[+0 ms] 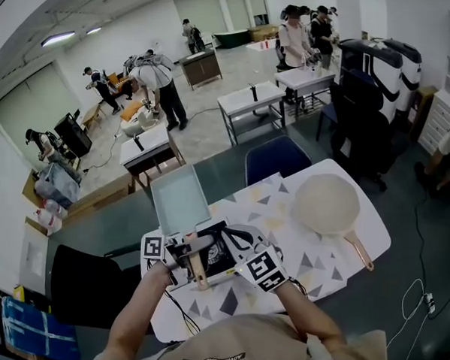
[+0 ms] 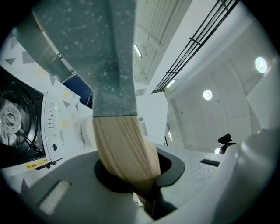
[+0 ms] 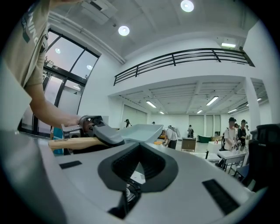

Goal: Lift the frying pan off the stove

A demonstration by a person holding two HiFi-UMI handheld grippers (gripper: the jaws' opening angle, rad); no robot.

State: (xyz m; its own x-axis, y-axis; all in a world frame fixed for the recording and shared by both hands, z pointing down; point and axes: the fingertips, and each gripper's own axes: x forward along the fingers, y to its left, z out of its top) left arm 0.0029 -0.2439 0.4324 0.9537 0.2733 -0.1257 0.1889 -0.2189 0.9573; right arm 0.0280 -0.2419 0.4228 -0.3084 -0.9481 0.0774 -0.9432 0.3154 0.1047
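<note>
Frying pan [image 1: 180,198], the grey-blue speckled rectangular one with the pale wooden handle [image 1: 198,270], looks to be up off the black-topped, white-bodied portable stove [image 1: 220,252]. The left gripper view shows the burner grate bare, and the right gripper view has the pan [image 3: 140,131] hanging in the air above the level of the stove. So I'd judge the lift itself is as good as done. All that seems left is to carry the pan clear and find it a place.

The left gripper [image 1: 192,253] has its jaws clamped on the wooden handle [image 2: 124,148], which sits in the notch between them. The right gripper [image 1: 235,244] hovers over the stove with its jaws drawn close together and nothing between them; only the burner shows through the gap.

The pan's long axis runs away from the person. The handle end is nearest the body and the tray end points out past the far edge of the white, triangle-patterned table [image 1: 311,259], a little to the left. Its open side faces up. A round cream pan [image 1: 327,206] rests on the table well off to the right, untouched.
</note>
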